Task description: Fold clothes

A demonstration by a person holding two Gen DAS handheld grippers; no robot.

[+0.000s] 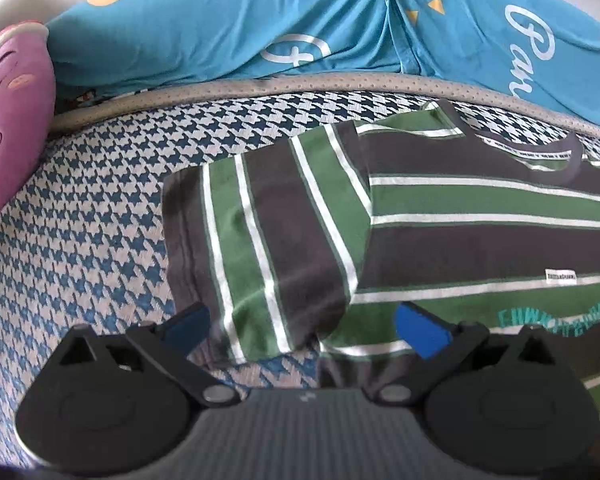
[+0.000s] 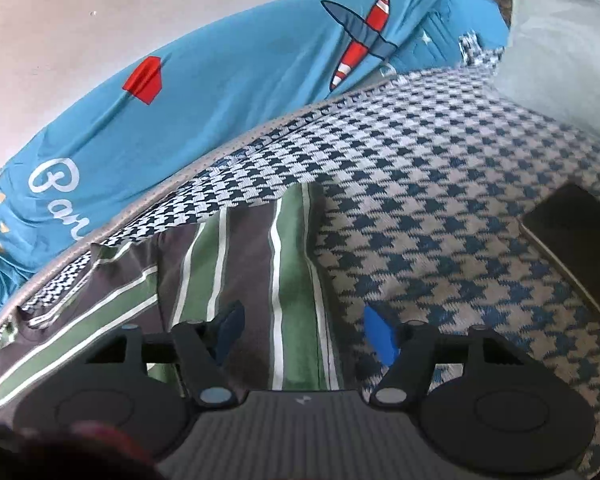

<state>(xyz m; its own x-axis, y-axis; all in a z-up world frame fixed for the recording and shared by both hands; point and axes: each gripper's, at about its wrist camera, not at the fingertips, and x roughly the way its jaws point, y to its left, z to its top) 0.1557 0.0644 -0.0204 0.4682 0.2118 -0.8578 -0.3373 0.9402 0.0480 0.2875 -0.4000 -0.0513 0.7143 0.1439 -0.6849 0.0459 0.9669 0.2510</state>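
Observation:
A green, dark brown and white striped T-shirt lies flat on a houndstooth bed cover. Its left sleeve spreads out toward my left gripper, which hovers open just above the sleeve's lower edge with nothing between its blue pads. In the right wrist view the shirt's other sleeve lies below my right gripper, also open, its left pad over the sleeve and its right pad over the bare houndstooth cover.
A blue printed quilt runs along the far edge of the bed, also seen as quilt. A purple plush toy sits at the far left. A pale pillow and a dark flat object lie at the right.

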